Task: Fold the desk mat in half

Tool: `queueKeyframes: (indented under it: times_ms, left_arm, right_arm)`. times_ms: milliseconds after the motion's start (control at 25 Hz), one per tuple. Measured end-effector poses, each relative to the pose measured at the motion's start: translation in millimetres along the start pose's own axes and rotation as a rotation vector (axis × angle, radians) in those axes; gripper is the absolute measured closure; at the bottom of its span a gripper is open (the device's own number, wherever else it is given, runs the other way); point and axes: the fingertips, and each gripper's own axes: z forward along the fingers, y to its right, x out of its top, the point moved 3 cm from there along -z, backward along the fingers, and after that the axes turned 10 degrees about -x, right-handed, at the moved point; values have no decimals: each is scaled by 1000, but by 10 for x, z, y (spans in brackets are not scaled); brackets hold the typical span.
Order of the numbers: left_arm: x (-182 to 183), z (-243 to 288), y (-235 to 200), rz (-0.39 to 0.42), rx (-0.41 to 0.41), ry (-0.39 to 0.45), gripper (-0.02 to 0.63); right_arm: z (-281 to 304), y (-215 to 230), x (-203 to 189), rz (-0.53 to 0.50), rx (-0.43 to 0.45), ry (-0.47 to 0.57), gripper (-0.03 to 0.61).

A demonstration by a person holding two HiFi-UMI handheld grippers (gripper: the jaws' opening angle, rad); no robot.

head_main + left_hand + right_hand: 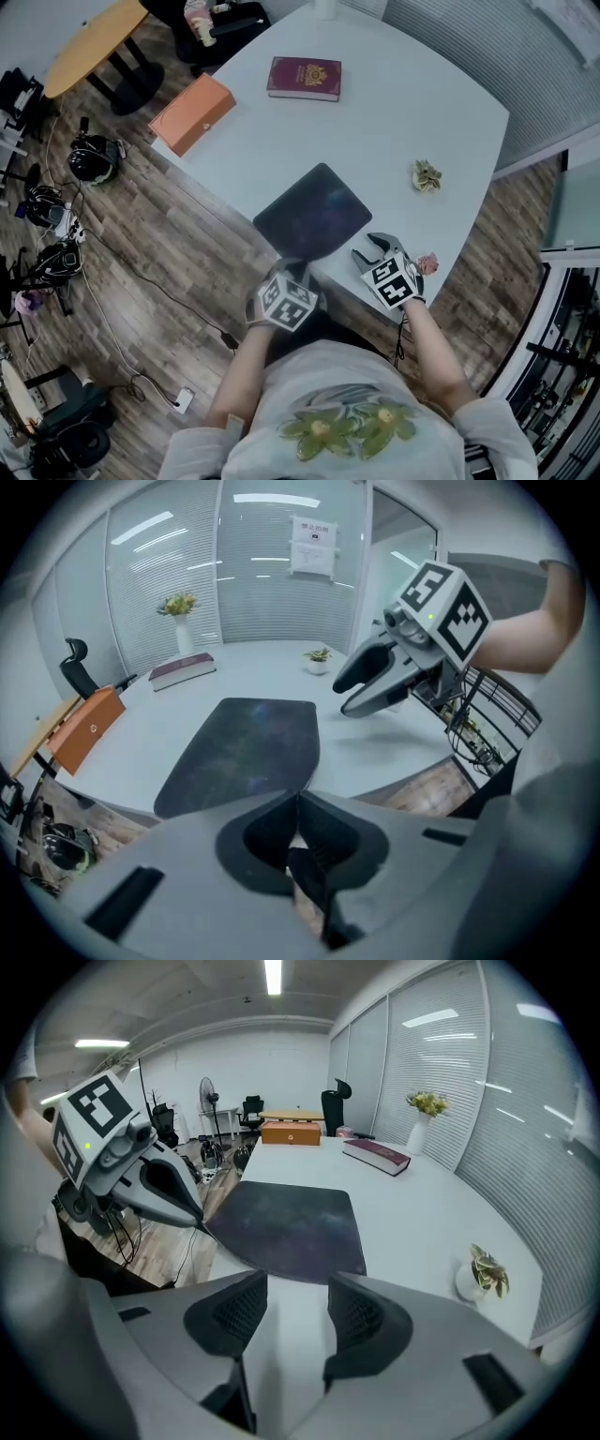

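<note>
The dark desk mat (314, 214) lies flat on the white table (403, 112), its near corner at the table's front edge. My left gripper (289, 266) is at that near corner, its jaws shut on the mat's edge. In the left gripper view the mat (246, 752) runs right up to the closed tips (298, 797). In the right gripper view the left gripper's tip (199, 1220) meets the mat's (291, 1227) corner. My right gripper (373, 251) hovers open just right of the mat's near edge, with nothing between its fingers (295, 1288).
A burgundy book (304, 78) and an orange box (192, 112) lie at the table's far side. A small potted plant (427, 175) stands right of the mat, and a pink object (428, 262) sits by the right gripper. Cables and gear litter the floor on the left.
</note>
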Motion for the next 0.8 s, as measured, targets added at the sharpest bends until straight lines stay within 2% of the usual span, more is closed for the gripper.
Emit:
queueKeyframes:
  times_ms: [320,560,800]
  left_arm:
    - [162,-131,-174,-31,32,32,604]
    - [237,-208,-291,-54,55,55,604]
    - [305,-274,-415,-70,75,69,604]
  right_arm:
    - [139,132,-13,-83,-15,-43,383]
    - [273,239,-64,-198,-47,-88,383]
    - [403,368,-46,-263,-70,-118,383]
